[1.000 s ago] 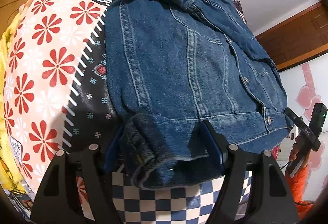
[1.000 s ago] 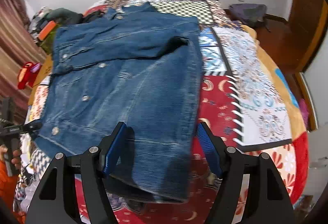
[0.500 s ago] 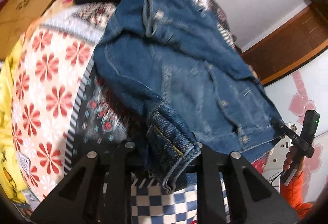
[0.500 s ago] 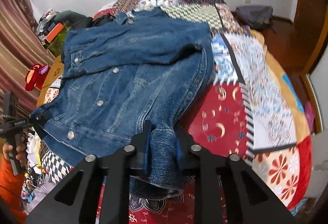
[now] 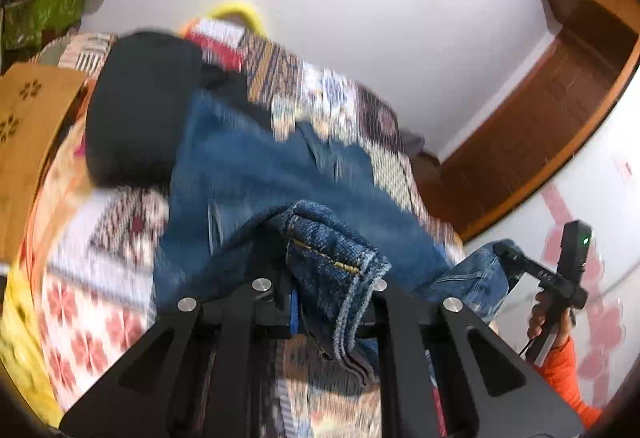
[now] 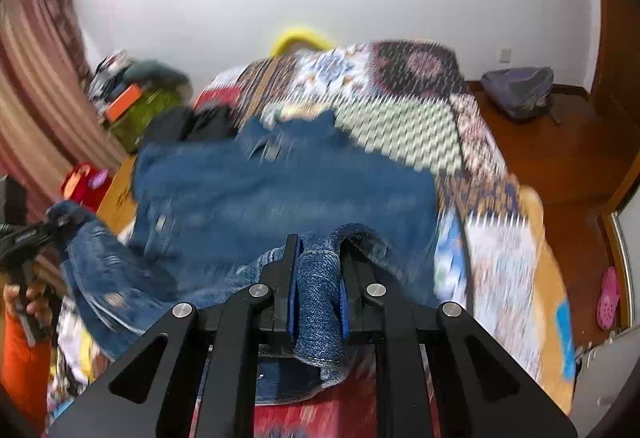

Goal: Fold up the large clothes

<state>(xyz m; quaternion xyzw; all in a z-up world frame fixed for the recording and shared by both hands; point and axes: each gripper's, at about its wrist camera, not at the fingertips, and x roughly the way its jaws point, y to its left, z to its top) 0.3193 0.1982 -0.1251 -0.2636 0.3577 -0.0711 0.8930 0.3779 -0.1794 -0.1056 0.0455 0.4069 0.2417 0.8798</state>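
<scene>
Left side first. My left claw (image 5: 326,284) is clamped down on a bunched corner of the denim jacket (image 5: 256,173); its hem, with the yellow stitching, is pinched between the pads and a frayed edge hangs below them. The jaws are closing that last small amount onto the cloth. The corner is up off the bed (image 5: 80,238), while the rest of the jacket lies on the patchwork quilt beyond, next to a black cushion (image 5: 140,105). The picture is smeared, so I cannot make out finer detail.

Moving right. My right claw (image 6: 318,278) is likewise closing tight on the opposite hem corner, a thick fold of denim pressed between the blue pads. From this view the jacket body (image 6: 288,189) spreads across the quilt toward the wall, collar end farthest away. At the left edge of this view I see the other claw with its corner raised, and an orange sleeve (image 6: 24,350) beneath it.

Judgement on the step: both bottom corners are secured and lifted, so I read this as the start of the lengthwise fold, hem toward collar. The fold itself is not yet laid.

Next move, as I judge it: carry both corners forward together over the jacket body, keep them level and equally spaced so the hem stays taut, then lower them near the collar before letting go. Denim is heavy and stiff; an uneven carry would likely skew the fold.
</scene>
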